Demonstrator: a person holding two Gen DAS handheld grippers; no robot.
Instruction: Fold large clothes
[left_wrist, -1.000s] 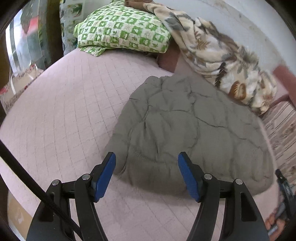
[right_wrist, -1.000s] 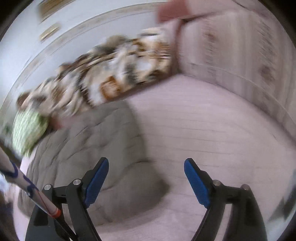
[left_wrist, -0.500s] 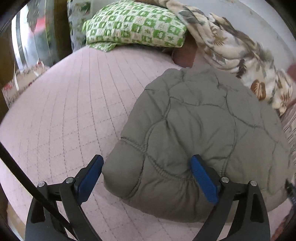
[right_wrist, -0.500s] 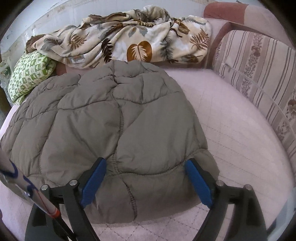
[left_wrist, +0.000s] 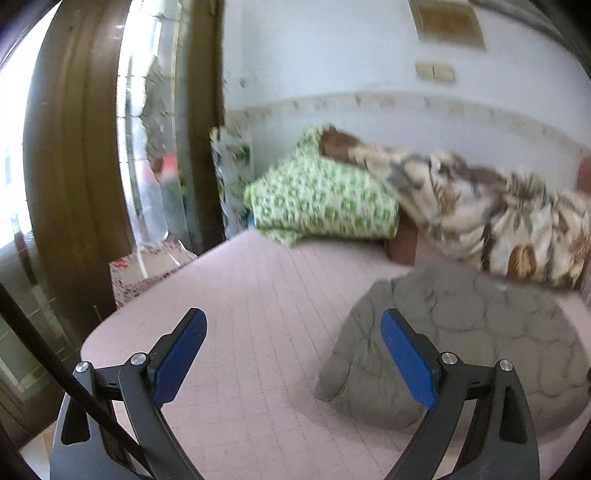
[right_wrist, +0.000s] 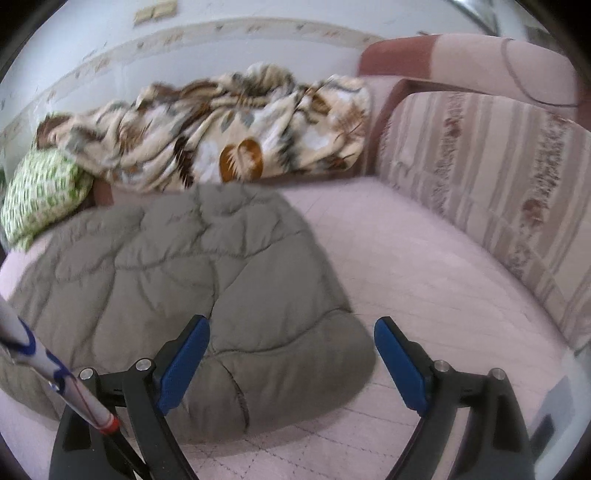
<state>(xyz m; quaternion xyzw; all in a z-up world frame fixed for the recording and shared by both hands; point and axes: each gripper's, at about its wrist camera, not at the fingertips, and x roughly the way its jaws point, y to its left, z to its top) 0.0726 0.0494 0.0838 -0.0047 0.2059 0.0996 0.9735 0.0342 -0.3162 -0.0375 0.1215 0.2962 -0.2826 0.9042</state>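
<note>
While both claws hang over the pink quilted sofa seat (right_wrist: 424, 258), we find the grey padded jacket (right_wrist: 192, 280) lying flat on it, already bundled into a rounded, roughly oval heap with no sleeve or collar that we can pick out.

Our right claw (right_wrist: 291, 362) stands spread wide, gripping nothing, and the jacket's near rounded corner sits directly ahead between its blue pads, spreading away forward and to our left. Our left claw (left_wrist: 293, 354) is likewise released and empty; from it the jacket (left_wrist: 461, 339) lies off to the right, partly behind the right-hand pad, with bare seat straight ahead. We judge the right claw to be the nearer and better lined up for a pinch on the near hem; the left would have to swing rightward first.

The jacket's long axis seems to run from near us toward the leaf-print blanket (right_wrist: 229, 136) heaped at the back, its far edge close under that blanket. A green checked pillow (left_wrist: 321, 199) rests further left, apart from the jacket.

We can read no brand, label or writing anywhere; motion blur softens both views, and the plates on the wall are illegible.
</note>
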